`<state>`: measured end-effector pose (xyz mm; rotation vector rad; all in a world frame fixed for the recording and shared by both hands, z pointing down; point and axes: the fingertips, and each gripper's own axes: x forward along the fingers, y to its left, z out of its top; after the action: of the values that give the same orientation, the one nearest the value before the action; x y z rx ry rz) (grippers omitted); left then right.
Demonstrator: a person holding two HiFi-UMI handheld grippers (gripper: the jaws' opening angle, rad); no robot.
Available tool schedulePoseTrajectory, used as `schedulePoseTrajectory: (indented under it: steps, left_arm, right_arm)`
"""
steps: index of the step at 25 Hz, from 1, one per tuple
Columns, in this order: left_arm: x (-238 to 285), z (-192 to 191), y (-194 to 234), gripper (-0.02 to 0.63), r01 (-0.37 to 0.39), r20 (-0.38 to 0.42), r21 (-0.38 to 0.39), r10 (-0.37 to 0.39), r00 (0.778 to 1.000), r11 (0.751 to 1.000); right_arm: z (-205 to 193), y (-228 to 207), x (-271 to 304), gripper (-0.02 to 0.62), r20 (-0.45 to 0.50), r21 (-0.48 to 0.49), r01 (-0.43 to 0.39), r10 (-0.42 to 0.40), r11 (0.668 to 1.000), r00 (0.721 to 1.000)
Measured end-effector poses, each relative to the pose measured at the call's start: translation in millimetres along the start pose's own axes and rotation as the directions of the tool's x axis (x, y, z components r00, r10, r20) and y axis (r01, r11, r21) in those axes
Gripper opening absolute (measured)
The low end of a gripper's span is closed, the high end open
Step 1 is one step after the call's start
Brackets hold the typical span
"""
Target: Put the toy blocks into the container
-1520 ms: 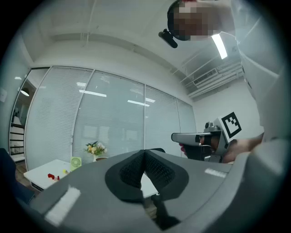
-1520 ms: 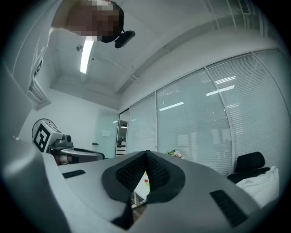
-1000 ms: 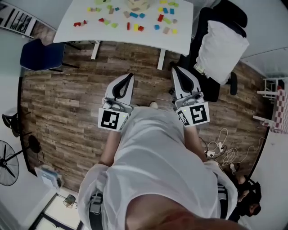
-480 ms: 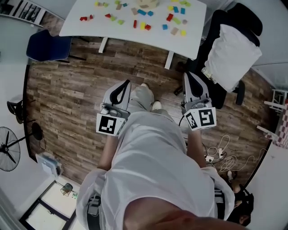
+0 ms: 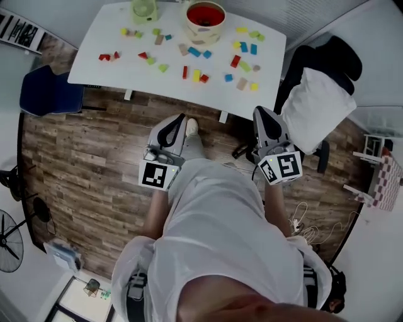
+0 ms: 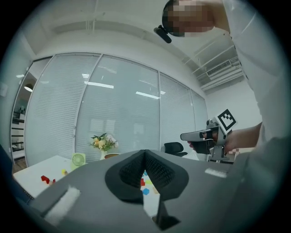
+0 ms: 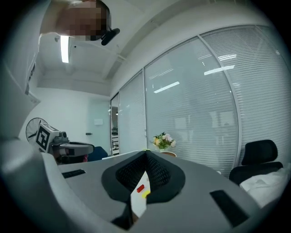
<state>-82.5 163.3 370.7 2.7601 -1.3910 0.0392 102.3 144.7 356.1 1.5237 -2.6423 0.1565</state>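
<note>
Several coloured toy blocks (image 5: 195, 74) lie scattered over the white table (image 5: 94, 69) at the top of the head view. A cream container with a red inside (image 5: 205, 19) stands at the table's far edge. My left gripper (image 5: 179, 117) and right gripper (image 5: 260, 111) are held level over the wooden floor, just short of the table's near edge. Both are shut with nothing between the jaws, tips meeting in the left gripper view (image 6: 144, 152) and the right gripper view (image 7: 146, 152). A red block (image 7: 140, 187) shows through the right jaws' gap.
A small green fan (image 5: 144, 9) stands on the table beside the container. A blue chair (image 5: 47, 94) is at the table's left, a black chair with a white cloth (image 5: 315, 100) at its right. Cables (image 5: 315, 233) lie on the floor at the right.
The table has come nearer in the head view, and the container and green fan have come into sight. Both grippers have moved forward toward the table edge and stay shut.
</note>
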Motion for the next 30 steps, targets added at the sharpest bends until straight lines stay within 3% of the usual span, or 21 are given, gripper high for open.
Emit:
schedulePoseTrajectory:
  steps: [7, 11, 14, 15, 17, 19, 20, 21, 23, 25, 27, 30]
  left_arm:
    - [85, 26, 84, -0.002, 0.069, 0.042, -0.025, -0.068, 0.997, 0.997]
    - [114, 26, 106, -0.002, 0.081, 0.043, -0.045, -0.079, 0.996, 0.996]
    - [130, 17, 114, -0.002, 0.075, 0.011, -0.073, -0.074, 0.997, 0.995]
    - [135, 14, 118, -0.002, 0.066, -0.002, -0.077, -0.067, 0.998, 0.995]
    - [144, 11, 123, -0.002, 0.043, -0.023, -0.082, -0.045, 0.999, 0.996]
    - [148, 10, 124, -0.002, 0.017, -0.047, -0.087, -0.021, 0.999, 0.996]
    - [149, 9, 124, -0.002, 0.002, -0.065, -0.089, -0.007, 0.998, 0.996]
    - [149, 7, 124, -0.002, -0.015, -0.087, -0.092, 0.007, 0.996, 0.996]
    - [150, -2, 122, -0.002, -0.051, -0.138, -0.098, 0.037, 0.99, 0.994]
    - [155, -15, 120, -0.002, -0.085, -0.189, -0.099, 0.065, 0.98, 0.991]
    - [158, -26, 116, -0.002, -0.111, -0.239, -0.093, 0.086, 0.967, 0.989]
    - [156, -35, 113, -0.002, -0.137, -0.301, -0.084, 0.106, 0.948, 0.987]
  right_arm:
    - [6, -53, 108, 0.0, -0.073, -0.023, 0.047, -0.049, 0.999, 0.996]
    - [2, -97, 150, 0.0, -0.111, -0.055, 0.097, -0.102, 0.994, 0.989]
    - [-19, -137, 185, 0.002, -0.191, -0.101, 0.116, -0.134, 0.988, 0.972]
    - [-32, -152, 201, 0.01, -0.232, -0.123, 0.105, -0.132, 0.987, 0.964]
    - [-67, -184, 238, 0.1, -0.347, -0.188, 0.04, -0.104, 0.981, 0.932]
    - [-109, -218, 280, 0.197, -0.495, -0.291, -0.09, -0.069, 0.952, 0.866]
    - [-130, -236, 301, 0.212, -0.57, -0.355, -0.175, -0.064, 0.918, 0.819]
    - [-151, -254, 323, 0.22, -0.64, -0.415, -0.271, -0.067, 0.869, 0.766]
    - [-195, -284, 363, 0.221, -0.758, -0.48, -0.48, -0.071, 0.734, 0.649]
    - [-240, -307, 394, 0.226, -0.851, -0.463, -0.672, -0.078, 0.578, 0.519]
    - [-280, -325, 414, 0.233, -0.909, -0.403, -0.792, -0.101, 0.458, 0.404]
    - [-322, -339, 426, 0.232, -0.95, -0.313, -0.87, -0.112, 0.382, 0.292]
